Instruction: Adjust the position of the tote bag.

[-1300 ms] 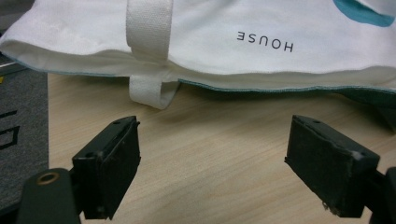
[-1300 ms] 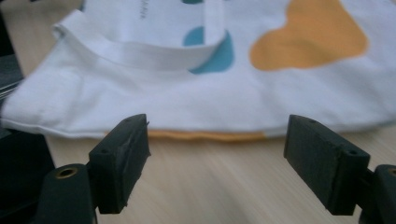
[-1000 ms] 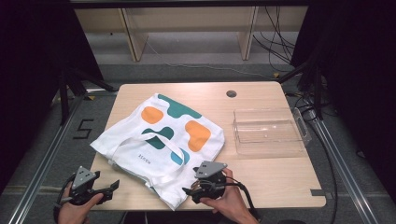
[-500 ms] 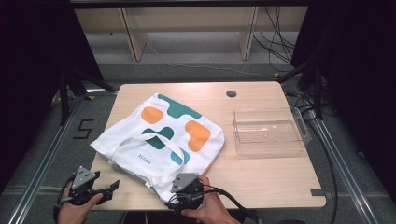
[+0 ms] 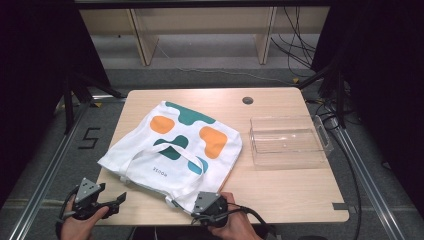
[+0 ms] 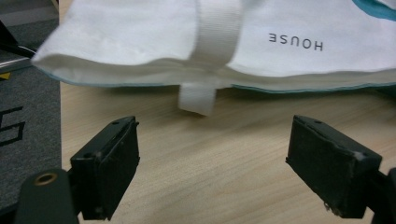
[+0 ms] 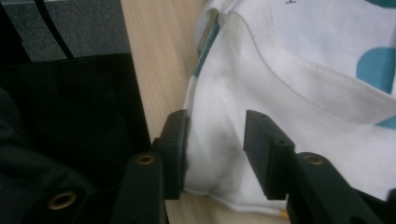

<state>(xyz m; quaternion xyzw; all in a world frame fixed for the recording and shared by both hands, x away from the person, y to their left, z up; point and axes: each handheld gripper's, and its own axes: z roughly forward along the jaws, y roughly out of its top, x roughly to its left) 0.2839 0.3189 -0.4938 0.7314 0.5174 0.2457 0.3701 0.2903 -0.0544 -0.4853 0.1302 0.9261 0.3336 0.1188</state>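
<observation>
tote bag flat on table, right gripper at its near corner

white cloth tote bag (image 5: 175,150) lies flat on the left-centre of a light wood-grain table (image 5: 290,200), turned at an angle. fabric looks like soft woven cotton, slightly rumpled. print is rounded blobs in orange and teal. webbing handle (image 5: 165,156) loops across the front, ribbed weave visible in the left gripper view. small dark text on the bag reads "house" (image 6: 296,42), seen upside down from the left gripper. a thin teal line runs along the bag's edge seam.

right gripper (image 5: 202,212) sits at the table's near edge, on the bag's near corner. in the right gripper view its jaws are part-way apart with a bulge of white fabric between them; left jaw touches the cloth, right jaw is just beside it. not clamped down as far as i can see.

left gripper (image 5: 120,200) is off the bag, near the table's near-left corner. jaws spread wide, bare wood between them, bag edge and a short handle tab (image 6: 196,98) just ahead.

clear plastic bin (image 5: 287,141), rectangular, rigid, stands to the right of the bag, apart from it. round dark grommet hole (image 5: 247,100) in the table's far side. a "5" (image 5: 90,137) is marked on the grey floor to the left.
</observation>
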